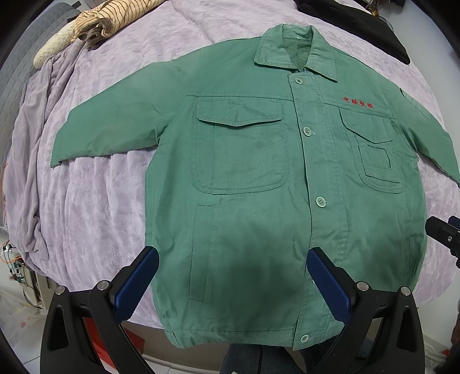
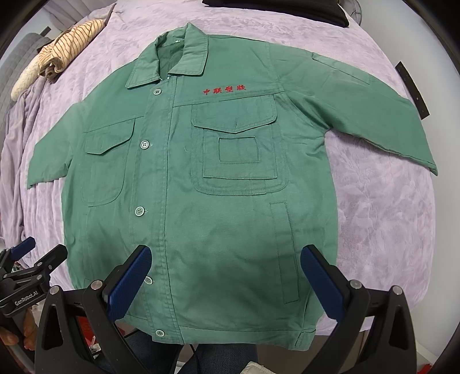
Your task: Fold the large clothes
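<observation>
- On the bed, over a lilac blanket (image 1: 95,201), the green jacket (image 1: 258,178) lies face up and spread flat, buttoned, collar toward the far edge, hem at the near edge, both sleeves stretched out to the sides.
- No fold shows yet: sleeves and body all remain to be folded, so the task looks to be at its very start.
- The left gripper (image 1: 231,264) hovers above the hem with jaws spread wide, grasping nothing; the right gripper (image 2: 225,263) does the same.
- Red embroidered Chinese characters (image 2: 224,89) sit above the chest pocket; they seem to read 中联塑胶, though the stitching is too small to be sure.
- The left gripper's body reads "GenRobot.AI" (image 2: 26,298).
- A striped garment (image 1: 115,17) lies bunched at the far left corner.
</observation>
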`<state>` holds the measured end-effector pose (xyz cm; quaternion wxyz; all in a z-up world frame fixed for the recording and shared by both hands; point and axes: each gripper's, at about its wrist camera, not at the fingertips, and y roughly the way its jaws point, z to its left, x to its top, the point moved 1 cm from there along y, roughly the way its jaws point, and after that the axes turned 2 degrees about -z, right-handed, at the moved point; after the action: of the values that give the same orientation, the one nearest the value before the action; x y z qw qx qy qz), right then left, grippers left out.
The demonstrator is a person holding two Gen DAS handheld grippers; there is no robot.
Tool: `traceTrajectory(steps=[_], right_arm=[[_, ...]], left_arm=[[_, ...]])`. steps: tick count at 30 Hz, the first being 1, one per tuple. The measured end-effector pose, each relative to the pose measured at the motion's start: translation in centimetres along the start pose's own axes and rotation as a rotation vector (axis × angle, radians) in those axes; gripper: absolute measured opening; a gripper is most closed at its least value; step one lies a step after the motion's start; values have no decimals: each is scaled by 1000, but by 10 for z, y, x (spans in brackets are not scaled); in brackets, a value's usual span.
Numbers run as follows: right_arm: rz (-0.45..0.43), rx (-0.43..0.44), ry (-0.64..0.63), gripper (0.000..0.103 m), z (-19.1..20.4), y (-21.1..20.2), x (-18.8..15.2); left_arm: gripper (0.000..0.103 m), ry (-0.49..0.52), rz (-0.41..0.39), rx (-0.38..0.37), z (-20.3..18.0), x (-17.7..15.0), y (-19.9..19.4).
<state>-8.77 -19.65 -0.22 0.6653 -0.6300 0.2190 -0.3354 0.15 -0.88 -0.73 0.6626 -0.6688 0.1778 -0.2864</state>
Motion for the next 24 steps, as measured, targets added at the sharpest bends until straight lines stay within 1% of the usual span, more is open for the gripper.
traceTrajectory(steps=[24], right_arm=[[0,1,-1,103,-4,0,2]], left_arm=[[103,1,4,11,-8,4,-1]])
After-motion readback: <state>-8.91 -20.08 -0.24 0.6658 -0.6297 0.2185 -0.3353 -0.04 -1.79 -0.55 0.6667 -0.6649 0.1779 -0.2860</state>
